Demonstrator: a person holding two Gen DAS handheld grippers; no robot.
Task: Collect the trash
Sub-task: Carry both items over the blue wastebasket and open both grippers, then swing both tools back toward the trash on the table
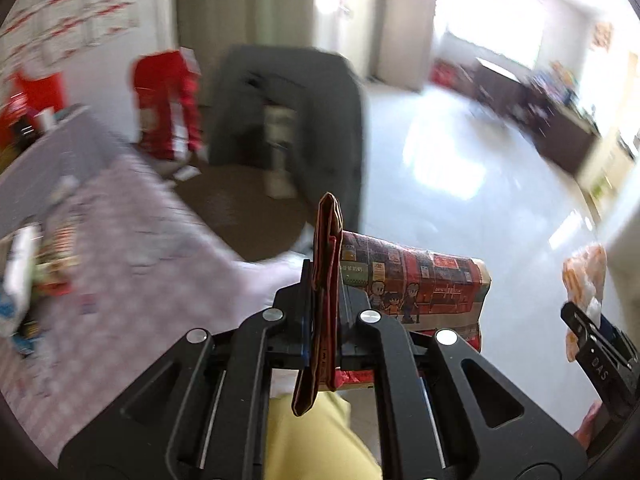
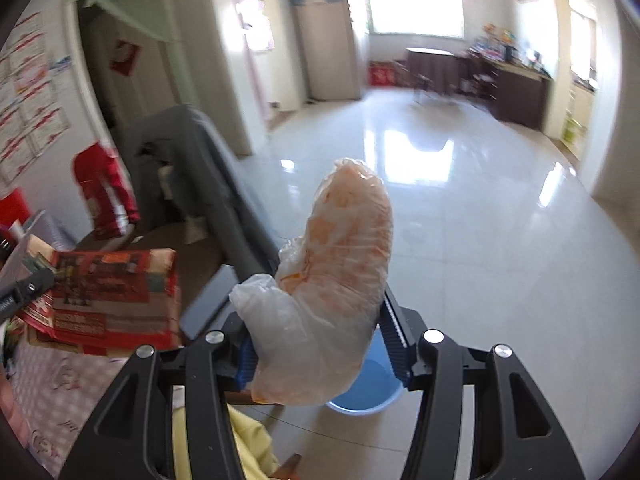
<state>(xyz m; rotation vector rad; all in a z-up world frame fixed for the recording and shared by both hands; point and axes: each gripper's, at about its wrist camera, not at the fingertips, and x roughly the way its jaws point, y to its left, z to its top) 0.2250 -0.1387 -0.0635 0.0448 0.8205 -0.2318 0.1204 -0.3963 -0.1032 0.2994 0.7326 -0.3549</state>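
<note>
My left gripper (image 1: 325, 280) is shut on a flattened red printed carton (image 1: 412, 280), pinching its folded edge; the carton's cartoon-printed face sticks out to the right. The same carton (image 2: 116, 292) shows at the left of the right wrist view. My right gripper (image 2: 320, 320) is shut on a clear plastic bag with orange contents (image 2: 340, 260), which bulges up between the fingers. That bag (image 1: 584, 280) and the right gripper's finger (image 1: 596, 356) appear at the right edge of the left wrist view. A blue bucket (image 2: 368, 388) sits on the floor just beneath the bag.
A table with a pink patterned cloth (image 1: 120, 240) and clutter lies at left. A chair draped in grey cloth (image 1: 288, 112) stands ahead, with red clothing (image 1: 168, 100) hanging by the wall. Glossy tiled floor (image 2: 480, 220) stretches to the right. Yellow fabric (image 1: 312, 440) shows below.
</note>
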